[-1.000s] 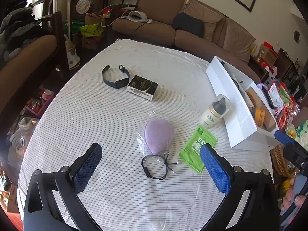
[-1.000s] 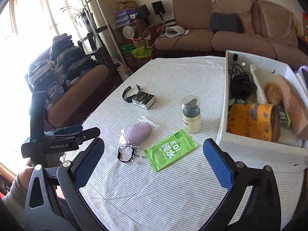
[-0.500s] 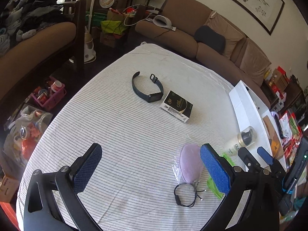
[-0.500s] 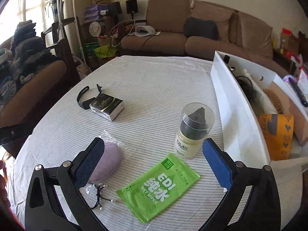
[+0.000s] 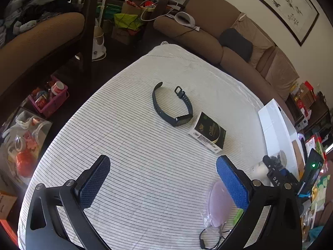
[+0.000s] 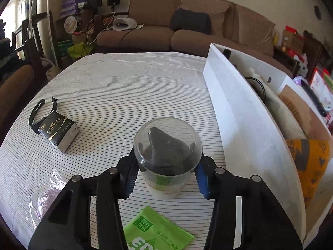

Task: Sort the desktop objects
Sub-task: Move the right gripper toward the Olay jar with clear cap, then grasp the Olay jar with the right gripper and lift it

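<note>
A lotion bottle with a clear cap stands on the striped tablecloth. My right gripper is around it, jaws closing, pads against the cap's sides. My left gripper hovers open over the cloth with nothing between its fingers. Ahead of it lie a black watch band and a small black box. A purple puff in clear wrap and a black cord loop lie by its right finger. A green wipes packet lies under the right gripper.
A white storage box stands along the table's right side, holding cables, a brush and an orange pouch. A brown sofa runs behind the table. A chair and a pink basket of small items sit on the floor to the left.
The right gripper came forward and down onto the lotion bottle and narrowed from wide open around it. The left gripper swung left, so the watch band and black box now lie ahead of it.
</note>
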The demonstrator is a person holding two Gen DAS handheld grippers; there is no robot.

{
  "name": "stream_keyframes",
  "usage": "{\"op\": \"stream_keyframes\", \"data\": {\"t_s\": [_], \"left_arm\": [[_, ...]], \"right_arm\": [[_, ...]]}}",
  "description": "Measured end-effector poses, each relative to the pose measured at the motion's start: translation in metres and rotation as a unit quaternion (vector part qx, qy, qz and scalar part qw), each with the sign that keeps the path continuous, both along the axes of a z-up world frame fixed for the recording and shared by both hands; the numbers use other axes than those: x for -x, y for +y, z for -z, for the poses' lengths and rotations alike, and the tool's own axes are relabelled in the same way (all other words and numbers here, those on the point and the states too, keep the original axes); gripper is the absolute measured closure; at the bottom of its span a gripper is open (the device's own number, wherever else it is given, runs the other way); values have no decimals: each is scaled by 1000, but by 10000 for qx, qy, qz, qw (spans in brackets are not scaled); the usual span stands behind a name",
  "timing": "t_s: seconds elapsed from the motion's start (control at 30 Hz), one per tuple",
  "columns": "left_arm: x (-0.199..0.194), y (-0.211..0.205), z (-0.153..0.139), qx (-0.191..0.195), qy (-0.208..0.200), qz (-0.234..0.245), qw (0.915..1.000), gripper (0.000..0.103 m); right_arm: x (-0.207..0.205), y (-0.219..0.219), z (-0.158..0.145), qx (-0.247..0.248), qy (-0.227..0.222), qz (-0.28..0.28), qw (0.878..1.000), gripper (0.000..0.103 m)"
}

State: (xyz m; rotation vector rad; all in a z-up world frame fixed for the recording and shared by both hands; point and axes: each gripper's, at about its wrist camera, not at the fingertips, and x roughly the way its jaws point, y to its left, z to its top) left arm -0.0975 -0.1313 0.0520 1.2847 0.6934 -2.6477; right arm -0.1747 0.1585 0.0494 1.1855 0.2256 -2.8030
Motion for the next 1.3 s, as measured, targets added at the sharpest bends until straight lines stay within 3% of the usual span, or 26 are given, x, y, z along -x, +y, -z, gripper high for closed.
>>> {"op": "stream_keyframes", "data": {"t_s": [0.17, 0.33, 0.5, 0.6, 0.7, 0.77, 0.83, 0.93, 0.97, 1.03, 1.07, 1.1, 1.23, 1.3], "left_arm": [[4, -1, 8, 45, -45, 78, 9999, 0], [5, 3, 5, -66, 52, 182, 9998, 0], [7, 31, -8, -400, 369, 855, 9948, 0], [4, 67, -29, -725, 989, 1936, 9734, 0], [-11, 111, -52, -401, 1542, 2775, 9474, 0], [-18, 135, -61, -123, 1683, 3149, 9340, 0], [-24, 154, -67, 180, 1755, 3327, 9264, 0], [-33, 171, -75, 175, 1907, 3633, 9118, 0], [-35, 175, -78, 127, 1977, 3696, 9078, 0], [-38, 180, -82, 104, 2012, 3642, 9093, 14], [-37, 182, -83, 7, 1988, 3682, 9083, 39], [-36, 184, -83, -100, 1944, 3765, 9057, 51], [-42, 201, -82, 207, 1868, 3938, 8998, 54], [-45, 206, -83, 160, 1870, 3990, 8975, 54]], "right_arm": [[2, -2, -4, 88, -70, -263, 9996, 58], [-15, 1, -29, 783, -65, -826, 9935, 58], [-29, 6, -60, 1412, -266, -1378, 9800, 58], [-31, 16, -76, 2045, -538, -1582, 9645, 58], [-32, 20, -91, 2375, -775, -1878, 9499, 58], [-34, 22, -102, 2524, -919, -2073, 9407, 58], [-38, 25, -113, 2662, -1051, -2251, 9314, 58], [-48, 22, -126, 2515, -1175, -2441, 9292, 58], [-52, 20, -128, 2444, -1235, -2507, 9285, 58], [-59, 17, -130, 2294, -1362, -2616, 9276, 58], [-63, 16, -131, 2230, -1407, -2668, 9270, 58], [-67, 15, -131, 2164, -1422, -2707, 9272, 58], [-77, 21, -131, 1993, -1379, -2640, 9336, 58], [-80, 30, -131, 2081, -1376, -2557, 9340, 58]]}}
